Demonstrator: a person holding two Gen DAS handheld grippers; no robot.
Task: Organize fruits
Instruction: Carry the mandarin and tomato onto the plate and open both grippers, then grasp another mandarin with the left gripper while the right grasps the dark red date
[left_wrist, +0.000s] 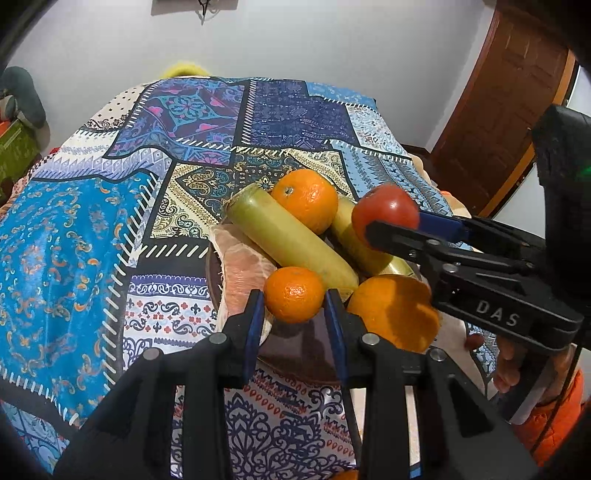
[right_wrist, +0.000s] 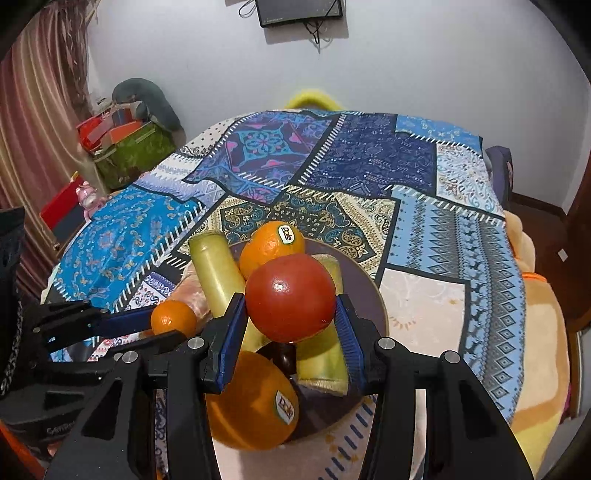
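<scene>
A dark round plate (left_wrist: 295, 354) (right_wrist: 354, 273) on the patchwork cloth holds two oranges (left_wrist: 306, 199) (right_wrist: 271, 247) (left_wrist: 395, 314) (right_wrist: 251, 402), two yellow-green cylinders (left_wrist: 288, 240) (right_wrist: 216, 273) and a peeled pinkish fruit (left_wrist: 242, 269). My left gripper (left_wrist: 294, 314) is shut on a small mandarin (left_wrist: 293, 293) (right_wrist: 173, 318) at the plate's near edge. My right gripper (right_wrist: 290, 321) (left_wrist: 391, 225) is shut on a red tomato (right_wrist: 290, 297) (left_wrist: 386, 208) held over the plate's fruit.
The patchwork cloth (left_wrist: 92, 240) (right_wrist: 369, 162) covers the whole surface. A green box (right_wrist: 133, 151) with clutter stands at the left by the curtain. A wooden door (left_wrist: 498, 110) is at the right. A screen (right_wrist: 299, 11) hangs on the wall.
</scene>
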